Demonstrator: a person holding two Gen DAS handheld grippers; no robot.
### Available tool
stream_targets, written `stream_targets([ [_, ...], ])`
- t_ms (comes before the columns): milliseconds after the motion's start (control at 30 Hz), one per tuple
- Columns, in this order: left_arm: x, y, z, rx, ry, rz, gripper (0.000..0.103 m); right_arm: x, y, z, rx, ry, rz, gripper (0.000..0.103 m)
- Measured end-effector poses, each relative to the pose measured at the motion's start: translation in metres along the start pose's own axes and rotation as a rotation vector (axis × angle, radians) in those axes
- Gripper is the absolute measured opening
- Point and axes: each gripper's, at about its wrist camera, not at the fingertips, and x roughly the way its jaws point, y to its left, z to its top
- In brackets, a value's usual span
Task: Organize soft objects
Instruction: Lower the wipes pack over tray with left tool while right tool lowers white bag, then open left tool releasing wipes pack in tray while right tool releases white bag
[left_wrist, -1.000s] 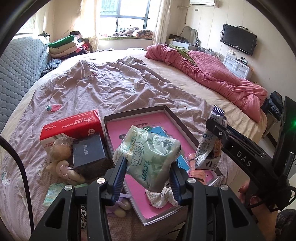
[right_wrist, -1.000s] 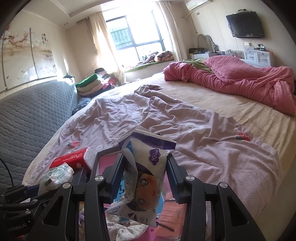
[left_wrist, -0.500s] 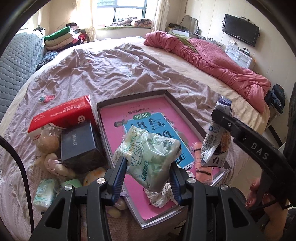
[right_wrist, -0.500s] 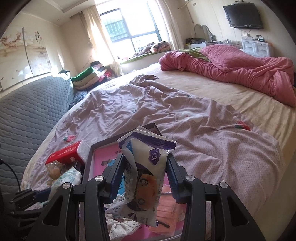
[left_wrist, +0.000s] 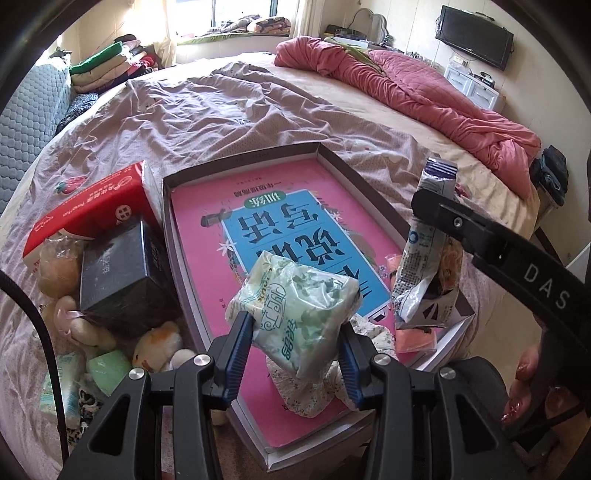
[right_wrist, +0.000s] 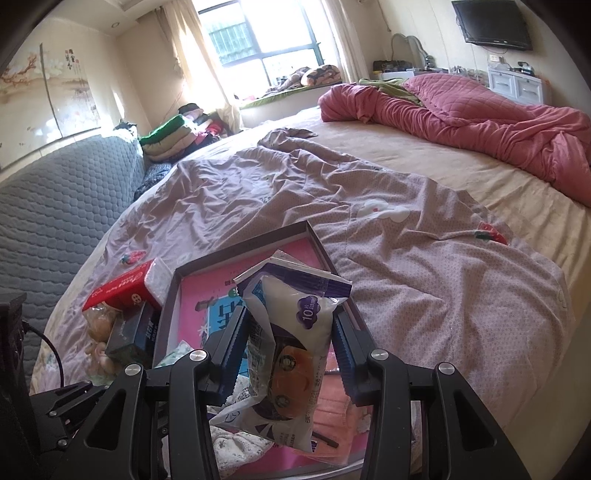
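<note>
My left gripper (left_wrist: 295, 339) is shut on a green-and-white tissue pack (left_wrist: 291, 314) and holds it above the near end of a shallow box (left_wrist: 240, 162) with a pink and blue book inside. My right gripper (right_wrist: 290, 345) is shut on a white and purple pack (right_wrist: 291, 339), held above the same box (right_wrist: 240, 251); the pack also shows at the right of the left wrist view (left_wrist: 424, 273). A floral cloth (left_wrist: 310, 395) and an orange face mask (left_wrist: 415, 338) lie in the box under the grippers.
Left of the box lie a red tissue box (left_wrist: 88, 206), a dark box (left_wrist: 118, 273), plush toys (left_wrist: 155, 343) and small packs (left_wrist: 107, 369). A wrinkled lilac sheet (right_wrist: 369, 206) covers the bed; a pink quilt (right_wrist: 461, 110) lies at the far right.
Both views have tipped downward and moved in over the box, so more of the book now shows. Both packs stay gripped as before.
</note>
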Motion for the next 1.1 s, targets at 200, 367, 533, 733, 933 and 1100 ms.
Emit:
stream_targets([
  [200, 0.006, -0.004, -0.003, 0.022, 0.009, 0.02, 0.044, 0.008, 0.0, -0.002, -0.007, 0.028, -0.004, 0.046],
  [367, 0.012, -0.005, -0.005, 0.023, 0.023, 0.014, 0.044, 0.021, 0.002, -0.008, -0.021, 0.085, -0.003, 0.046],
  [533, 0.015, -0.004, -0.008, 0.027, 0.032, 0.012, 0.044, 0.032, 0.003, -0.013, -0.036, 0.134, -0.002, 0.046],
  [733, 0.018, -0.002, -0.009, 0.021, 0.037, 0.006, 0.044, 0.04, 0.008, -0.016, -0.061, 0.165, -0.005, 0.046],
  [933, 0.018, -0.001, -0.01, 0.018, 0.038, 0.003, 0.044, 0.049, 0.012, -0.02, -0.086, 0.187, -0.012, 0.046],
  [1100, 0.018, 0.0, -0.01, 0.011, 0.038, -0.001, 0.044, 0.055, 0.015, -0.023, -0.1, 0.204, -0.011, 0.046],
])
